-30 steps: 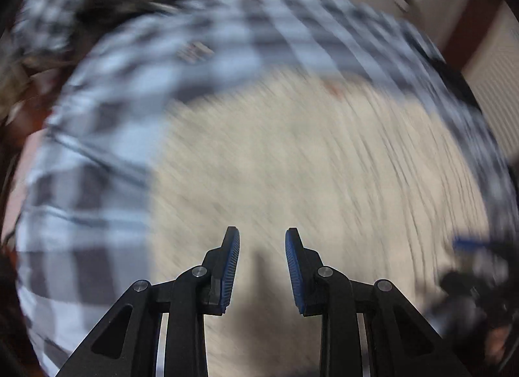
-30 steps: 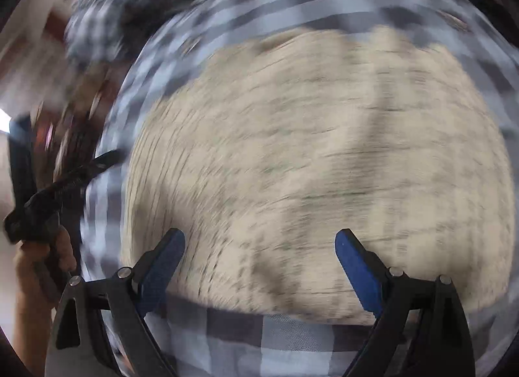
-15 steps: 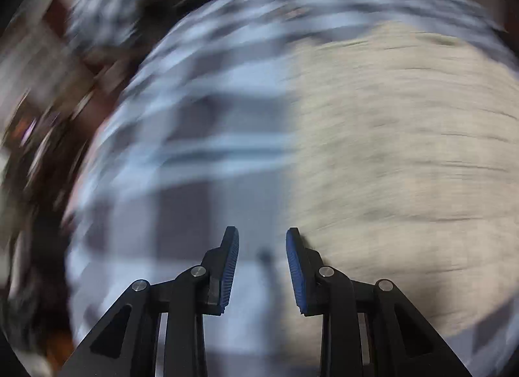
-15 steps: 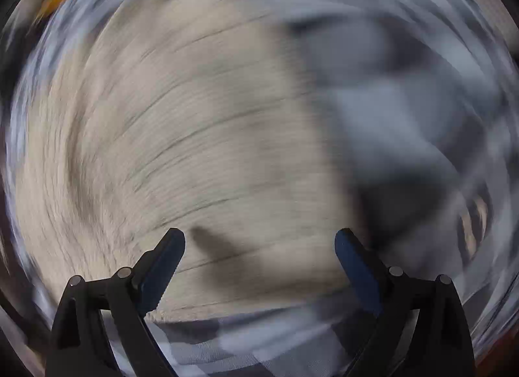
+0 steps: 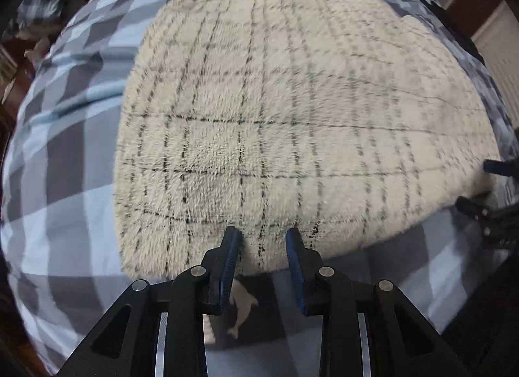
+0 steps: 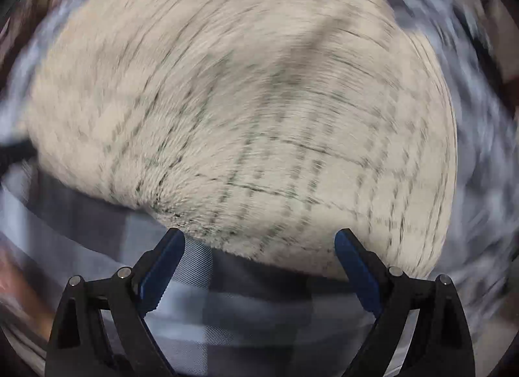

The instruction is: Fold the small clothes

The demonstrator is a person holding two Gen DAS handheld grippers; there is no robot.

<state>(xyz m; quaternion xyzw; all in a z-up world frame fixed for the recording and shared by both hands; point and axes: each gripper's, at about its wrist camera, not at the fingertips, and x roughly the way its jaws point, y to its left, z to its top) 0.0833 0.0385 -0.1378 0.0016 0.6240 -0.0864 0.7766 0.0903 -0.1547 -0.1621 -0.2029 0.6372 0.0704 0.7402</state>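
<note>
Fleecy cream checked garment (image 5: 292, 124) flat on blue plaid bedsheet (image 5: 65, 156)

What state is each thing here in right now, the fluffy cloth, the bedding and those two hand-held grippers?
Cream checked fleece garment: lying spread flat on the bedding, not gripped.
Blue plaid bedding: spread underneath, slightly rumpled.
Left hand-held gripper: open narrowly, empty, at the garment's near edge.
Right hand-held gripper: open wide, empty, over the near edge.

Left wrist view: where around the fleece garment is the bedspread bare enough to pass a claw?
Bare checked bedspread runs left of the cream fleece garment and along its near hem under the left claw. The garment's right edge is crowded by the right claw.
</note>
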